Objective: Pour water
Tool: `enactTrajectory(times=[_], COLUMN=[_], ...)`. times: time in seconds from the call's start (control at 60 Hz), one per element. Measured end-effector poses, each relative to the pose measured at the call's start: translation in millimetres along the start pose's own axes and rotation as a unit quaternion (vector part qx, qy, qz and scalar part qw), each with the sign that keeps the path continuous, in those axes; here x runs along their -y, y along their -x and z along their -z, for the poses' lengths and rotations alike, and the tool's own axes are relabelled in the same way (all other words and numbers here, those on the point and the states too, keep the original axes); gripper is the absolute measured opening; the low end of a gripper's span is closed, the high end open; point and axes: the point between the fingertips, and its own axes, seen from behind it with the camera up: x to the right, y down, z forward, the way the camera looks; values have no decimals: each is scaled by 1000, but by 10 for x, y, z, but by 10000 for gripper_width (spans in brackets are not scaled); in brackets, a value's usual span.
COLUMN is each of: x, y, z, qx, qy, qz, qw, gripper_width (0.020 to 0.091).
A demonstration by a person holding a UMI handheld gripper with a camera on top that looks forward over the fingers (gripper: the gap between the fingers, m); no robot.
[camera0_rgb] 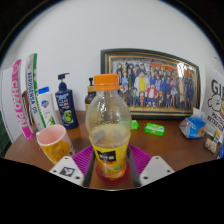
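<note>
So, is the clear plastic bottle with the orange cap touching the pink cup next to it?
Apart. The gripper view shows bare wooden tabletop between the clear plastic bottle with the orange cap and the pink cup.

bottle with orange cap (108, 128): 1, landmark | pink cup (53, 143): 1, left of it | pump bottle (66, 104): 1, behind-left | tubes (30, 95): about 3, far left | framed photo (150, 83): 1, behind-right | green items (153, 128): 2, right
</note>
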Motion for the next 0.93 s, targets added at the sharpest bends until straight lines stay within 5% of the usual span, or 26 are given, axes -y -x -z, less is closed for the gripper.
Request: enactTrajectory(times=[0.083, 0.383, 0.667, 0.933], x=[-72, 90, 239, 217], y=[-17, 124, 684, 936], z=[93, 1488, 2773, 3090], qx=[-9, -85, -134, -147], qy=[30, 110, 133, 134], qz=[4, -5, -3, -22], qw=[999, 990, 982, 980], gripper_width=[856, 852, 852, 851])
